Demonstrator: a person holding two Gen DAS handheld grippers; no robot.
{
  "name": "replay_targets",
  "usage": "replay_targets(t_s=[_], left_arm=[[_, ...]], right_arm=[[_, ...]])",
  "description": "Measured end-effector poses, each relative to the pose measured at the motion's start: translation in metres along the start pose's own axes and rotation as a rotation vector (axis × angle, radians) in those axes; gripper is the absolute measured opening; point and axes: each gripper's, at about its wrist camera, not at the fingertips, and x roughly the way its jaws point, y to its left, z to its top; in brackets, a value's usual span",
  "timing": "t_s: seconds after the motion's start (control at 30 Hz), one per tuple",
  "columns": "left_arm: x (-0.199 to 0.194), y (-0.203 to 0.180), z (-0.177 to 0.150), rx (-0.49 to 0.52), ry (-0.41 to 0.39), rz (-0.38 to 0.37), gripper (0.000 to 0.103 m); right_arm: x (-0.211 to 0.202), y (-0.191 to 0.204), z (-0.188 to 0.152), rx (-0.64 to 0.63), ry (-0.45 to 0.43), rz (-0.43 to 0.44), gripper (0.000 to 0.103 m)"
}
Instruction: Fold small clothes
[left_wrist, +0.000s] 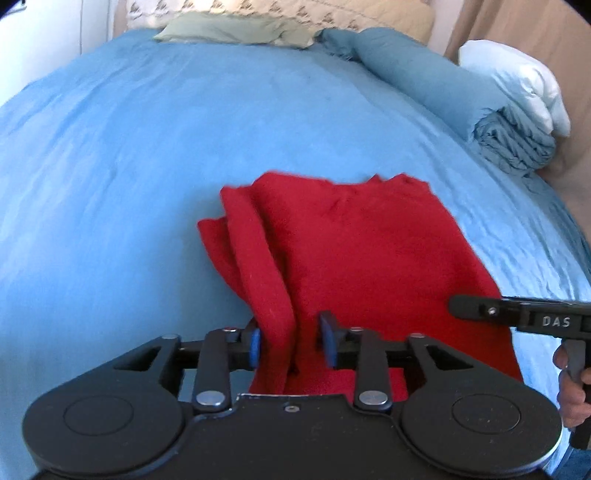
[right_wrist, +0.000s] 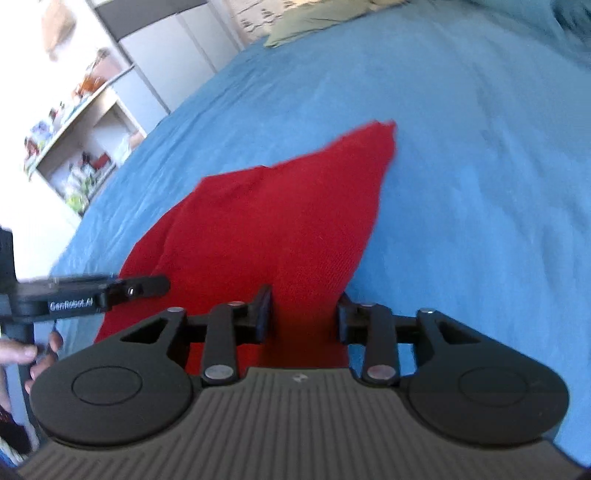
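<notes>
You are working in a bedroom of a home. The surface in front of you is a bed (left_wrist: 147, 155) spread with a blue cover, with a rolled teal duvet (left_wrist: 436, 92) and a white pillow (left_wrist: 517, 81) lying at its far right. A green pillow (left_wrist: 229, 31) and a patterned beige quilt (left_wrist: 295, 11) lie at the far end. Beside the bed you have an open shelf unit (right_wrist: 85, 147) crowded with small household items, too blurred to identify.
</notes>
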Motion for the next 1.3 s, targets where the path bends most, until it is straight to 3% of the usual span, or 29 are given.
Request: replay_targets(t_s=[0.07,0.13,0.2,0.27,0.33,0.43,0.5,0.6,0.67,0.83,0.93,1.13,1.3], left_arm=[[0.002,0.003,-0.003,-0.009,0.005,0.007,0.054],[0.0,0.007,-0.005,0.003,0.011,0.04,0.073],[-0.002,0.011,-0.004,0.0,0.013,0.068,0.081],[-0.008,0.016,-0.001,-0.029,0.017,0.07,0.082],[-0.022,0.017,0.001,-0.053,-0.004,0.073,0.081],[-0.058,0.014,0.009,-0.06,-0.073,0.086,0.081],[-0.089,0.008,0.015,-0.078,-0.124,0.056,0.083],[-0.138,-0.003,0.018,-0.111,-0.202,0.035,0.096],[-0.172,-0.015,0.016,-0.102,-0.257,0.039,0.098],[-0.248,-0.05,-0.003,-0.01,-0.346,0.158,0.103],[-0.278,-0.068,-0.021,0.026,-0.335,0.233,0.103],[-0.297,-0.077,-0.062,-0.031,-0.24,0.238,0.103],[-0.303,-0.084,-0.095,0.004,-0.188,0.283,0.103]], right_arm=[[-0.001,-0.008,-0.006,0.033,-0.017,0.015,0.058],[-0.002,-0.009,-0.008,0.022,-0.021,0.01,0.062],[0.001,-0.002,-0.006,0.002,-0.02,-0.007,0.081],[-0.003,0.004,-0.003,-0.025,-0.018,-0.023,0.095],[-0.017,0.018,-0.001,-0.083,-0.063,-0.029,0.1],[-0.044,0.036,0.004,-0.16,-0.112,-0.06,0.102],[-0.067,0.05,0.008,-0.192,-0.137,-0.092,0.102],[-0.106,0.074,0.012,-0.208,-0.168,-0.158,0.103],[-0.13,0.091,0.012,-0.196,-0.193,-0.2,0.103],[-0.194,0.133,0.005,-0.181,-0.252,-0.302,0.103],[-0.23,0.158,-0.009,-0.187,-0.26,-0.363,0.103],[-0.274,0.183,-0.048,-0.155,-0.189,-0.378,0.103],[-0.292,0.186,-0.087,-0.114,-0.144,-0.433,0.103]])
